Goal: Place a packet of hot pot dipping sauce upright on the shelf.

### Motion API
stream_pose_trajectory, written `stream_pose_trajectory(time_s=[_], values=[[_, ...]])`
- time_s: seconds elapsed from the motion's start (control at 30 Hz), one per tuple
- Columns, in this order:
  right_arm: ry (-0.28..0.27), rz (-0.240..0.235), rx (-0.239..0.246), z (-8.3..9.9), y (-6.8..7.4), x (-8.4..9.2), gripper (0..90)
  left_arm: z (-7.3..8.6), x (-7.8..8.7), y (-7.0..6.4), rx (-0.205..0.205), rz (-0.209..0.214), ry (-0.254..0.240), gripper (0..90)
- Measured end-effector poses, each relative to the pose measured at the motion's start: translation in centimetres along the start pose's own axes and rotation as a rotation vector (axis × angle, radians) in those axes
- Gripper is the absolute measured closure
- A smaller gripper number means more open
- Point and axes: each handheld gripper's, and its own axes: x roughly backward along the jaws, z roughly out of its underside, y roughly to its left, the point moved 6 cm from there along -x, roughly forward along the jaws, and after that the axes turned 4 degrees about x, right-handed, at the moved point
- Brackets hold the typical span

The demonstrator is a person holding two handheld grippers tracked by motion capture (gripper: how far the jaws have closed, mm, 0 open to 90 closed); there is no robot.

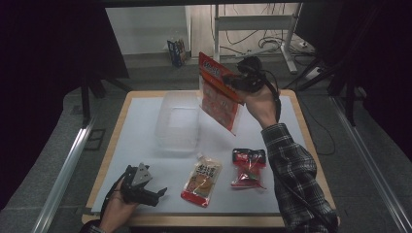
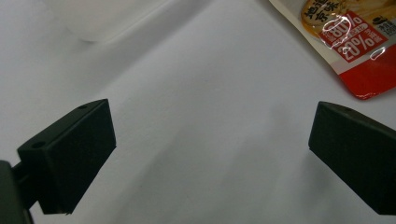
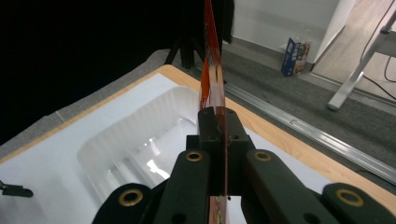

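My right gripper is shut on a flat orange-red snack packet, held in the air just right of and above a clear plastic tub. In the right gripper view the packet stands edge-on, pinched between the closed jaws of my right gripper, with the tub below and to the left. My left gripper rests on the table at the front left, open with nothing between its jaws. In the left gripper view my left gripper stands wide over bare white table, and a corner of a red-and-white pouch shows at upper right.
A red-and-white sauce pouch and a small red-and-black packet lie near the front of the white table top. A blue box stands on the floor behind the table. Desk legs and cables lie beyond.
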Motion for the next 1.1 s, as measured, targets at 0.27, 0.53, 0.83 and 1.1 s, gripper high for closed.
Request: stream_pose_trajectory(time_s=[0.27,0.53,0.83,1.1], values=[[-0.006,-0.01,0.017,-1.7,1.3,-1.5,89.1,-0.1,0.2,0.1,0.017,0.002,-0.015,0.6],[-0.025,-0.016,-0.022,-3.3,2.2,-3.6,89.1,-0.3,0.5,0.1,0.053,0.026,-0.046,0.1],[-0.038,-0.007,-0.05,-5.0,3.0,-5.7,89.1,-0.4,0.5,0.0,0.06,0.038,-0.054,0.1],[-0.035,-0.003,-0.057,-5.8,3.9,-7.9,89.1,-0.4,0.5,-0.1,0.055,0.045,-0.053,0.1]])
